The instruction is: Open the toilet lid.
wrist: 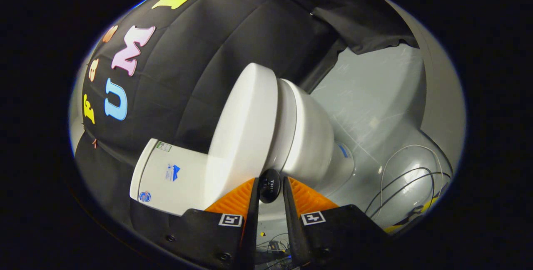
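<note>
The view is rolled sideways. A white toilet stands on the grey floor, its tank (166, 176) against the black cloth wall. The white lid (243, 124) lies flat against the seat (287, 122), with the bowl (314, 141) beyond it. A small round black handle (270, 185) sticks out from the lid's front rim. My gripper (270, 183) is at that rim, and the black handle sits between its two fingertips. The fingers (239, 199) stand close together and press on the handle from both sides.
Several loose cables (410, 178) lie in loops on the grey floor (374, 107) beside the bowl. The black cloth wall (187, 74) hangs behind the tank, and its loose edge (366, 41) droops over the floor.
</note>
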`<state>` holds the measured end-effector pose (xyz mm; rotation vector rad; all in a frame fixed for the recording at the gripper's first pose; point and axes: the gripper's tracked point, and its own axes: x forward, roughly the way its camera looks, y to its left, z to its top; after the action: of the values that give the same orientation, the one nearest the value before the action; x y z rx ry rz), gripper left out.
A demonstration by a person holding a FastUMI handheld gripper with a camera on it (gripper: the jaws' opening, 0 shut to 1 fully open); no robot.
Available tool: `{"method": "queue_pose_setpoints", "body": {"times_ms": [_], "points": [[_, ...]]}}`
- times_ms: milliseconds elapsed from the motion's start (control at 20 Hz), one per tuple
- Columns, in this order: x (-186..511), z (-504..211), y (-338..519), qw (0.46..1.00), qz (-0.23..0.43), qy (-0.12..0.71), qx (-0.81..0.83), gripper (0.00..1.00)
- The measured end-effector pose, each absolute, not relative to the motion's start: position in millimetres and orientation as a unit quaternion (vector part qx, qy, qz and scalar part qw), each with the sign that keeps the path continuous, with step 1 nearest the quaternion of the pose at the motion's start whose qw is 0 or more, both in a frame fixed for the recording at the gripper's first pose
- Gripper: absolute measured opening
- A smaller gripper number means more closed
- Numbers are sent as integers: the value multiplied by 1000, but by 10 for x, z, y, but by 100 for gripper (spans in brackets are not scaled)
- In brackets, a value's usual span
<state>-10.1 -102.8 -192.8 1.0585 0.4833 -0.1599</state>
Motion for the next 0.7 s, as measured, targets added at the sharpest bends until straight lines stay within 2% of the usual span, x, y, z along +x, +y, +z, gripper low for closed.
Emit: {"method": "queue_pose_setpoints", "body": {"times_ms": [100, 250, 400, 550, 600, 700], "points": [[-109, -1928, -1033, 831, -75, 231, 501, 37], [-110, -1904, -1085, 815, -81, 222, 529, 17], [-89, -1906, -1046, 805, -72, 222, 545, 17], [-143, -1793, -1106, 797, -76, 205, 563, 8], [25, -1898, -1065, 795, -74, 210, 564, 5], [-57, -1878, -1076, 797, -71, 210, 562, 5]]}}
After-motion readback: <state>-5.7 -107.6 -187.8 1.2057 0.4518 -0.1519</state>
